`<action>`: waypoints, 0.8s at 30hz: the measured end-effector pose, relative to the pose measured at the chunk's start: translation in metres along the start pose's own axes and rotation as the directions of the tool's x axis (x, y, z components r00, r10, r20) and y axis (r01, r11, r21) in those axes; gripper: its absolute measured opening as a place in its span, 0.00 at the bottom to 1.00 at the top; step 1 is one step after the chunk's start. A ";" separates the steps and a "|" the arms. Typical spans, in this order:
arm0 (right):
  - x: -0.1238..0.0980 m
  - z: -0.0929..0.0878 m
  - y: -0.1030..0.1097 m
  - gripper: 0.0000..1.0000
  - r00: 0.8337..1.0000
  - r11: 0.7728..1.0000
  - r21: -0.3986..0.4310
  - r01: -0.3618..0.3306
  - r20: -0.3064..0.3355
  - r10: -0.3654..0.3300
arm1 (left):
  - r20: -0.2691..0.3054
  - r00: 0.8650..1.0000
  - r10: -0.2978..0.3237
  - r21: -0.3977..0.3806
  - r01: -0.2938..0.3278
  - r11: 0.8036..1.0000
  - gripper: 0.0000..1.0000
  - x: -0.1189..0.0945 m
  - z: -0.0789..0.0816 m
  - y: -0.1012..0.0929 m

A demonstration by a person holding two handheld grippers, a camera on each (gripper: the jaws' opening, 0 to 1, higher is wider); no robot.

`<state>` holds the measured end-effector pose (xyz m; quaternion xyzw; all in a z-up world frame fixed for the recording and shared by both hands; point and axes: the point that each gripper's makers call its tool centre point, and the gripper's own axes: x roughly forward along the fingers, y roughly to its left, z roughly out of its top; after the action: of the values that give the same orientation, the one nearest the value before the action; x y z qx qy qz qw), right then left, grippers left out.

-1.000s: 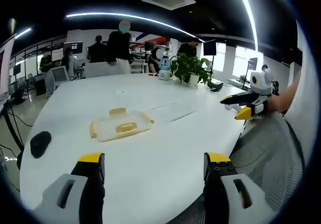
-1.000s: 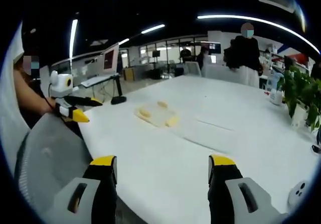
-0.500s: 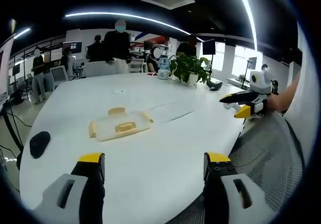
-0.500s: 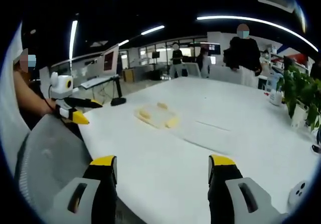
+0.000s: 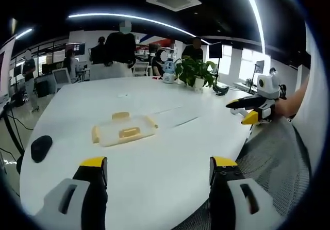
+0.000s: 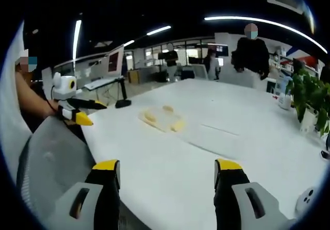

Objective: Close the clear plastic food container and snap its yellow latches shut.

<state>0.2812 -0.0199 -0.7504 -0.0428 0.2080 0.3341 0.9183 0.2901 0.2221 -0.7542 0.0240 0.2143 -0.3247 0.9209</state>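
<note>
Both grippers spread, empty: left gripper (image 5: 154, 170), right gripper (image 6: 166, 173). Container (image 5: 124, 129) sits centre-left of frame, well apart from both. Risk: light container skidding on the smooth table (image 5: 170, 152) if one latch is pressed unbraced.

One clear plastic food container (image 5: 124, 130) is lying on one white table (image 5: 170, 152), ahead of the left gripper's jaws and a little toward the left one, showing three yellow latches (image 5: 129, 132). Two grippers are sharing the scene: the left gripper (image 5: 158, 174) and the right gripper (image 6: 167, 174). One black mouse (image 5: 40, 147) is sitting off beyond the left jaw, and one potted plant (image 5: 195, 71) is standing far ahead. Several people are standing beyond the table; their exact number is unclear.
</note>
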 end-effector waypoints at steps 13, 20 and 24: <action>0.000 -0.001 -0.002 0.75 1.000 1.000 0.003 0.006 -0.004 -0.006 | 0.005 1.000 -0.003 -0.001 0.003 1.000 0.83 0.000 0.001 0.000; 0.000 0.000 0.000 0.75 1.000 1.000 0.001 -0.002 -0.002 0.002 | 0.003 1.000 -0.006 -0.001 0.006 1.000 0.83 0.000 0.001 0.001; 0.000 0.001 0.001 0.75 1.000 1.000 -0.002 -0.009 -0.003 0.009 | 0.004 1.000 -0.009 -0.006 0.009 1.000 0.83 0.000 0.002 0.002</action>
<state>0.2811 -0.0184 -0.7493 -0.0433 0.2094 0.3385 0.9164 0.2918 0.2229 -0.7530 0.0198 0.2134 -0.3285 0.9199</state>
